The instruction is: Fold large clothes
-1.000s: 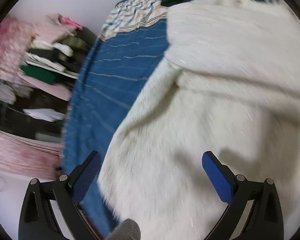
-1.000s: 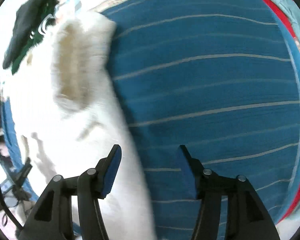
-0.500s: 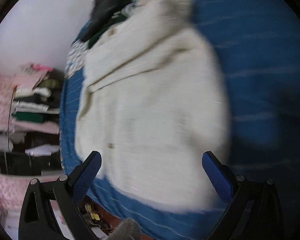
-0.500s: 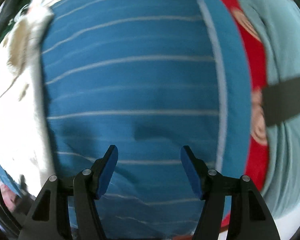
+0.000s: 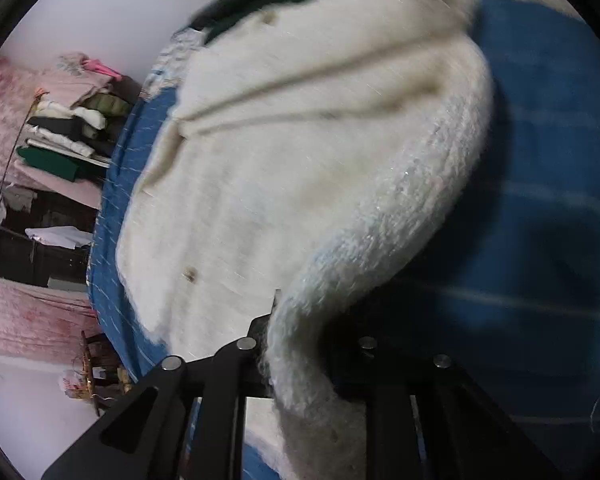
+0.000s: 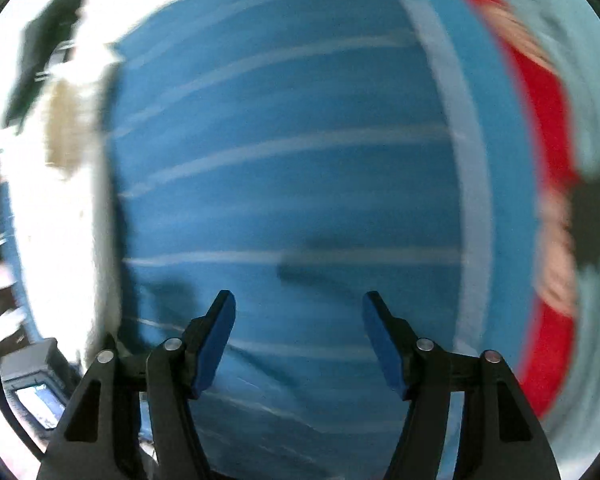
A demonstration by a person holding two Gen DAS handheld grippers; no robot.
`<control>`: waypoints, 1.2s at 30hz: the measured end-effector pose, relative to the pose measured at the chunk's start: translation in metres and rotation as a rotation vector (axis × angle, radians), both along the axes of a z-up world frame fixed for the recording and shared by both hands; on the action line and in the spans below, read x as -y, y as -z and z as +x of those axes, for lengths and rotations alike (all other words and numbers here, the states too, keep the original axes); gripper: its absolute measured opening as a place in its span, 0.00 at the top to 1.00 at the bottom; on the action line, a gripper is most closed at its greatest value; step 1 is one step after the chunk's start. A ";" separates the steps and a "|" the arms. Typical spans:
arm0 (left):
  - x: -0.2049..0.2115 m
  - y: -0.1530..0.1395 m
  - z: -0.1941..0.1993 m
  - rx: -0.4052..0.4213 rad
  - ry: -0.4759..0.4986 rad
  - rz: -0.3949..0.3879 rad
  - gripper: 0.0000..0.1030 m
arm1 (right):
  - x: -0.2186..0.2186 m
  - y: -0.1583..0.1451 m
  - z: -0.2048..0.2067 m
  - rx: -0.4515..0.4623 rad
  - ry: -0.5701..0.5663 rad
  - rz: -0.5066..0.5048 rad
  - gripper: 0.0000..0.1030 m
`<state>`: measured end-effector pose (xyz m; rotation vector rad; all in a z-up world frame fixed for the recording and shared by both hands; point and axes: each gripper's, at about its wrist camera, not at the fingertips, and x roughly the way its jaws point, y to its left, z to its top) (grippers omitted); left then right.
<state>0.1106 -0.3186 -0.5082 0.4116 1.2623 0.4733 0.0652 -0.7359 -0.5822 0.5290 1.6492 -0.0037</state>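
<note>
Folded clothes (image 5: 60,136) stack at nine o'clock beyond the blue bedspread (image 5: 548,168). Left tongs (image 5: 304,344) clamp the cream sweater's (image 5: 300,168) edge; right tongs (image 6: 298,328) gape wide, sweater at nine o'clock.

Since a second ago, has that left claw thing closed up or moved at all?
Yes. The left gripper was open over the white fuzzy garment; now it is shut on its edge, lifting it off the blue striped sheet.
</note>
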 end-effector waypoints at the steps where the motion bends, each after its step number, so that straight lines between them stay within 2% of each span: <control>1: -0.009 -0.009 0.002 0.020 0.003 -0.004 0.89 | -0.011 0.002 0.016 0.031 -0.018 0.069 0.16; 4: -0.019 -0.019 0.004 0.041 0.005 -0.027 0.89 | -0.045 0.000 0.065 0.156 -0.038 0.262 0.12; 7: -0.034 -0.028 0.006 0.052 0.005 -0.058 0.89 | -0.082 0.004 0.102 0.240 -0.045 0.416 0.10; 8: -0.037 -0.029 0.008 0.053 0.004 -0.071 0.89 | -0.110 -0.003 0.119 0.251 -0.045 0.437 0.10; 9: -0.035 -0.031 0.007 0.055 0.001 -0.080 0.89 | -0.121 0.000 0.136 0.260 -0.047 0.479 0.10; 11: -0.039 -0.034 0.007 0.061 -0.004 -0.112 0.89 | -0.131 0.000 0.157 0.256 -0.041 0.500 0.10; 12: -0.038 -0.034 0.008 0.062 -0.007 -0.123 0.90 | -0.143 0.004 0.153 0.232 -0.037 0.501 0.10; 14: -0.044 -0.038 0.010 0.064 -0.008 -0.157 0.89 | -0.152 0.020 0.161 0.118 0.017 0.483 0.11; 15: -0.051 -0.041 0.011 0.066 -0.011 -0.181 0.89 | -0.157 0.032 0.168 0.074 0.060 0.484 0.26; 16: -0.057 -0.046 0.012 0.068 -0.018 -0.202 0.89 | -0.165 0.026 0.179 0.061 0.101 0.496 0.56; 17: -0.063 -0.050 0.012 0.070 -0.021 -0.220 0.89 | -0.171 0.027 0.182 0.044 0.123 0.507 0.60; 19: -0.083 -0.061 0.013 0.077 -0.033 -0.261 0.89 | -0.178 0.007 0.179 0.056 0.147 0.503 0.69; 22: -0.123 -0.085 0.015 0.083 -0.069 -0.349 0.89 | -0.201 -0.047 0.177 0.103 0.141 0.495 0.72; 25: -0.174 -0.109 0.018 0.092 -0.116 -0.436 0.88 | -0.239 -0.119 0.183 0.136 0.052 0.404 0.72; 27: -0.220 -0.123 0.022 0.102 -0.157 -0.489 0.87 | -0.271 -0.144 0.189 0.139 0.017 0.368 0.73; 29: -0.260 -0.130 0.025 0.124 -0.195 -0.505 0.84 | -0.322 -0.173 0.204 0.153 -0.038 0.313 0.73; 33: -0.335 -0.116 0.032 0.147 -0.269 -0.528 0.84 | -0.423 -0.188 0.236 0.145 -0.126 0.210 0.73; 35: -0.370 -0.097 0.034 0.155 -0.314 -0.550 0.82 | -0.470 -0.180 0.250 0.133 -0.156 0.161 0.73; 36: -0.385 -0.086 0.036 0.149 -0.331 -0.552 0.79 | -0.496 -0.175 0.262 0.126 -0.173 0.139 0.73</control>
